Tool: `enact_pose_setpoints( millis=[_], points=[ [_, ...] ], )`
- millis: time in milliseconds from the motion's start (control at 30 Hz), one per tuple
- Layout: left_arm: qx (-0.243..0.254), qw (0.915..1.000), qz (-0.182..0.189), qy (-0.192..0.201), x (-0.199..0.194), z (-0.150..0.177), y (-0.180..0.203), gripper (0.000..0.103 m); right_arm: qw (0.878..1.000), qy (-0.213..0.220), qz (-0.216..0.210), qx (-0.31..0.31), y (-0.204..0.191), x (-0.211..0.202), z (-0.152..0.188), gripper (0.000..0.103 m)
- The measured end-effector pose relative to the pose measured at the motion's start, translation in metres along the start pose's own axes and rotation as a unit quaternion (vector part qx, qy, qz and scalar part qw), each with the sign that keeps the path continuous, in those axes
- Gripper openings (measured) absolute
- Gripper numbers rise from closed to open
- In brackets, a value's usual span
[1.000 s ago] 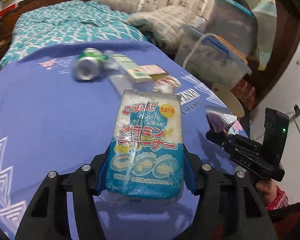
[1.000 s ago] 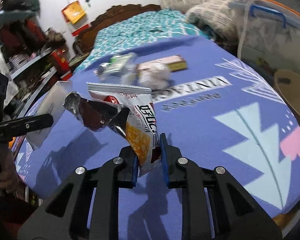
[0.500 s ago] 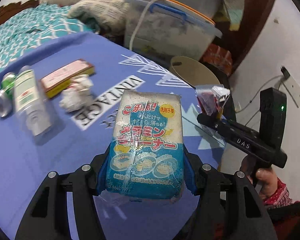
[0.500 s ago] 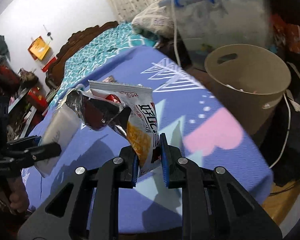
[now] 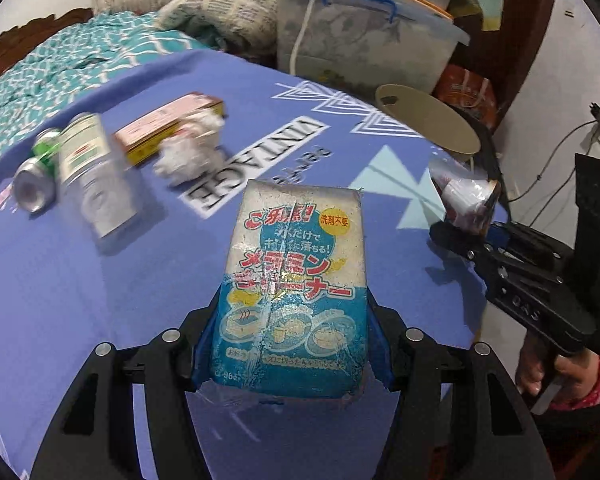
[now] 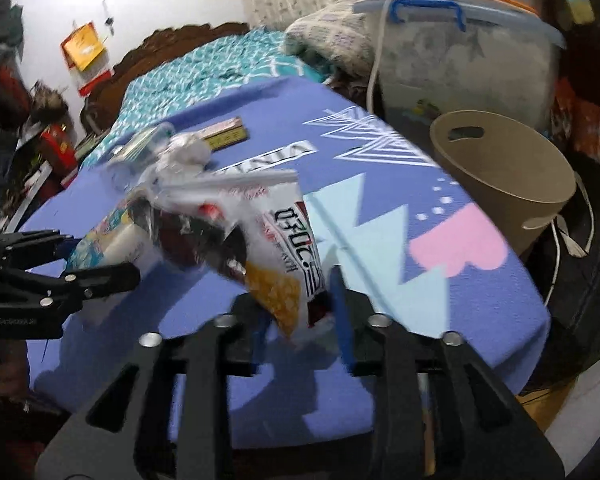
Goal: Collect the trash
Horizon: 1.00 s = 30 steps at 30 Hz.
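Note:
My left gripper (image 5: 292,344) is shut on a blue and white sponge pack (image 5: 296,264), held upright over the purple tablecloth (image 5: 80,300). My right gripper (image 6: 300,316) is over the table's right part, its jaws opening. A crumpled snack bag (image 6: 284,248) hangs blurred between them, and the pads no longer press on it. The left wrist view shows that bag (image 5: 464,196) at the right gripper's tip. A tan waste bin (image 6: 500,184) stands on the floor past the table's right edge, beyond both grippers.
On the table's far side lie a can (image 5: 36,184), a clear bottle (image 5: 92,172), a pink box (image 5: 168,128) and crumpled paper (image 5: 192,152). A lidded storage tub (image 5: 360,48) and a bed (image 5: 60,68) stand behind. A cable (image 6: 572,240) hangs beside the bin.
Both views swung right toward the bin. The right jaws, shut on the snack bag before, have spread apart and the bag has tilted and blurred. The left grip is unchanged.

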<state>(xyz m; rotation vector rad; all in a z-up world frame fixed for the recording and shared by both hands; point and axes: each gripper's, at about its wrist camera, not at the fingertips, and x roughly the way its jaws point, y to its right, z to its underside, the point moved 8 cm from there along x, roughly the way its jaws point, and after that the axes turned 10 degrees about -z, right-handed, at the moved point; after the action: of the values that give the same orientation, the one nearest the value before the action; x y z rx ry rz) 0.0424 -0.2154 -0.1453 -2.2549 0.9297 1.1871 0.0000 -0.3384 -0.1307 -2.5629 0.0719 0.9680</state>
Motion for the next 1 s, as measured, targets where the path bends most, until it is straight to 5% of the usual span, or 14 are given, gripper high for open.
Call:
enact_pose_setpoints(
  millis=[67,433,833,1000],
  points=[
    [-0.009,0.9999,-0.006,-0.001,-0.001,0.006,-0.009,0.058,1.0,-0.003,-0.008,-0.007,-0.013,0.001,0.003,0.072],
    [-0.046,0.9985,-0.03,-0.003,-0.004,0.032,-0.043,0.06,0.997,-0.022,-0.05,-0.048,-0.069,-0.001,0.014,0.078],
    [-0.053,0.9978,-0.039,0.0,-0.007,0.04,-0.05,0.062,0.999,0.011,-0.037,-0.012,-0.052,-0.02,0.006,0.079],
    [-0.058,0.9977,-0.036,-0.002,-0.012,0.041,-0.051,0.071,0.999,0.005,-0.031,0.013,-0.037,-0.019,0.013,0.079]
  ],
)
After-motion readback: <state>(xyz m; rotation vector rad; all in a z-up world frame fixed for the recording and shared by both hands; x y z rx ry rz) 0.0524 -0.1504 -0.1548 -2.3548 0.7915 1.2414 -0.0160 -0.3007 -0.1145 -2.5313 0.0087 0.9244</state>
